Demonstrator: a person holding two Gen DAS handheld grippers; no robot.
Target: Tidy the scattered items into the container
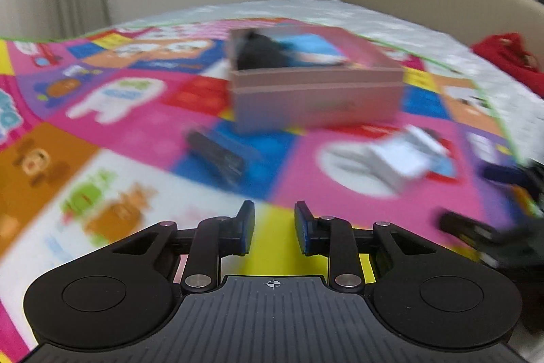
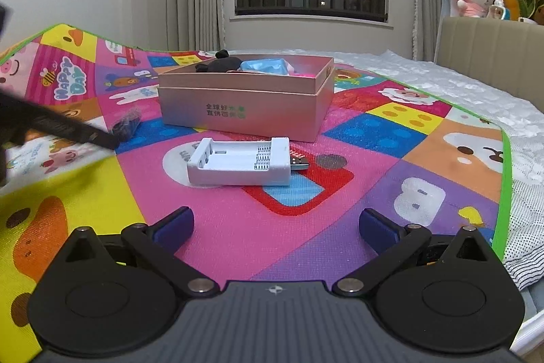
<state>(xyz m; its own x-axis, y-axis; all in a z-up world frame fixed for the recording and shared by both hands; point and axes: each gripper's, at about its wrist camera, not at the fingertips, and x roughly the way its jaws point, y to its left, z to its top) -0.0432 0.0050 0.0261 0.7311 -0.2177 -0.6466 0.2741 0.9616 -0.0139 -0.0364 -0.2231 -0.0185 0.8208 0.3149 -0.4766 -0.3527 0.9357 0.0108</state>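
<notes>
A pink box [image 2: 244,106] stands on the colourful play mat and holds a black soft item [image 2: 221,63] and a blue packet [image 2: 265,65]. A white battery charger [image 2: 241,162] with a USB plug lies on the mat between the box and my right gripper [image 2: 275,223], which is open and empty. A small black item [image 2: 126,124] lies left of the box. In the blurred left wrist view the box [image 1: 316,91], the black item [image 1: 217,155] and the charger [image 1: 397,159] show ahead of my left gripper [image 1: 274,220], whose fingers stand a little apart with nothing between them.
The mat [image 2: 391,131] lies on a bed with a white quilt [image 2: 476,84] and a beige headboard [image 2: 493,39] at right. A red cloth [image 1: 510,53] lies near the headboard. The left gripper's arm [image 2: 51,121] shows at the left of the right wrist view.
</notes>
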